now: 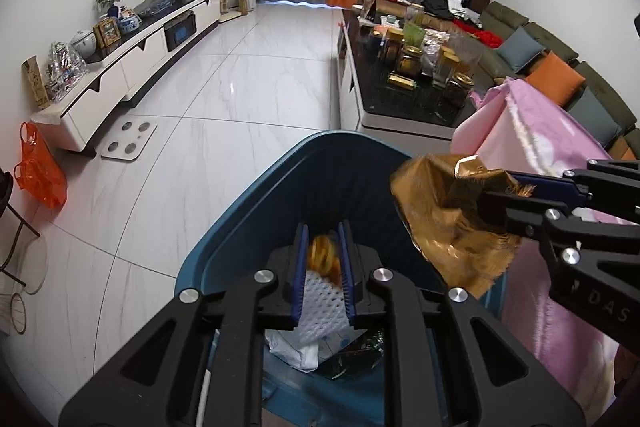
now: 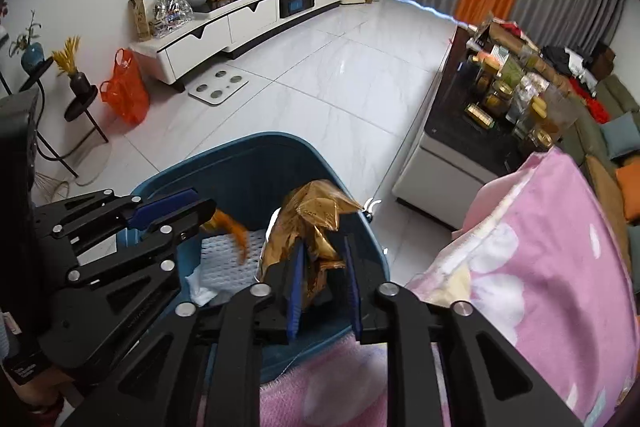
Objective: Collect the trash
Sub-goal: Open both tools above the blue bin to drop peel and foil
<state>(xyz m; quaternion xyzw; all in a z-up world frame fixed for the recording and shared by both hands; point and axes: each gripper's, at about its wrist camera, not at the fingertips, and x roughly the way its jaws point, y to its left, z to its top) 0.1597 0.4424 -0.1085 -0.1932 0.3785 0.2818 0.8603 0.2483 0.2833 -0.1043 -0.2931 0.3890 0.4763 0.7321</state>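
A blue trash bin [image 1: 320, 138] [image 2: 256, 139] stands on the white tile floor below both grippers. My left gripper [image 1: 324, 231] [image 2: 204, 201] hangs over its mouth, jaws slightly apart. A blurred orange scrap [image 1: 322, 255] [image 2: 236, 235] lies loose between and just below its pads. My right gripper [image 2: 323, 247] [image 1: 496, 189] reaches in over the bin's right rim, shut on a crumpled gold foil wrapper [image 2: 312, 211] [image 1: 440, 219]. In the bin lie a white foam net [image 1: 324, 307] [image 2: 228, 259] and white paper [image 1: 292, 347].
A pink flowered blanket [image 2: 540, 247] [image 1: 540, 147] lies right against the bin. Behind it a dark coffee table [image 1: 400, 103] carries several jars. An orange plastic bag [image 1: 40, 171] and a white scale [image 1: 128, 143] sit on the floor by the long TV cabinet [image 1: 132, 67].
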